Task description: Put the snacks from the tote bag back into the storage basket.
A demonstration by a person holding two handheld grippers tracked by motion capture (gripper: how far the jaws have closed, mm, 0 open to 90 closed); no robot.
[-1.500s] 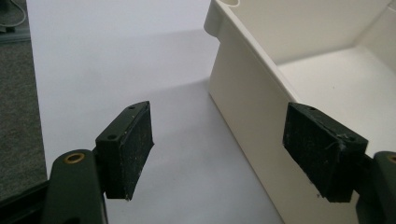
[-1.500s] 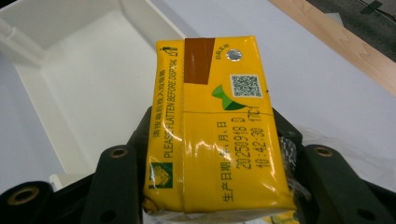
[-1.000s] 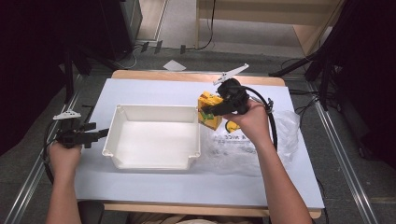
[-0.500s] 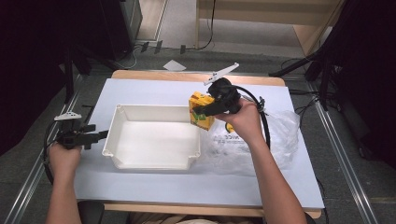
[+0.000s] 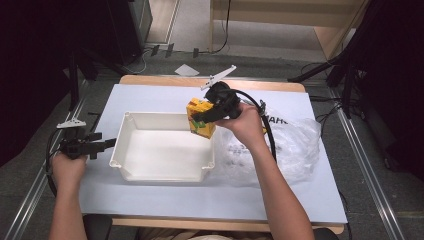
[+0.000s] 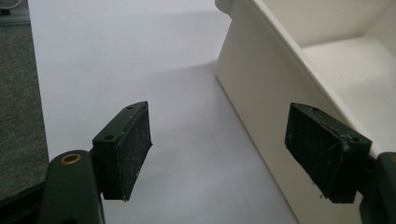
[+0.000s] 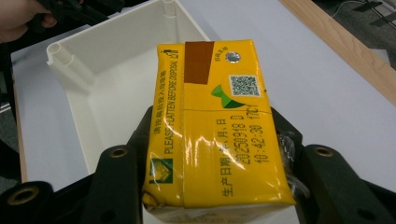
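A yellow drink carton [image 5: 200, 119] [image 7: 212, 121] hangs in the air over the right rim of the white bin [image 5: 162, 150], with my right gripper [image 5: 206, 118] [image 7: 212, 154] shut on its two sides. The carton's top face with a brown strip and a printed date faces the right gripper's camera. My left gripper [image 5: 107, 145] [image 6: 229, 149] rests on the table just left of the bin, jaws open and nothing between them; the bin's outer wall [image 6: 261, 93] stands close by its right pad [image 6: 322, 149].
A crumpled clear plastic bag [image 5: 285, 145] lies on the white table sheet [image 5: 150, 97] right of the bin. The wooden table edge [image 5: 165, 80] runs along the back. A metal rail [image 5: 370, 165] flanks the table on the right.
My right hand has carried the carton leftward from above the plastic bag to the bin's right rim. The left hand and its gripper have stayed put.
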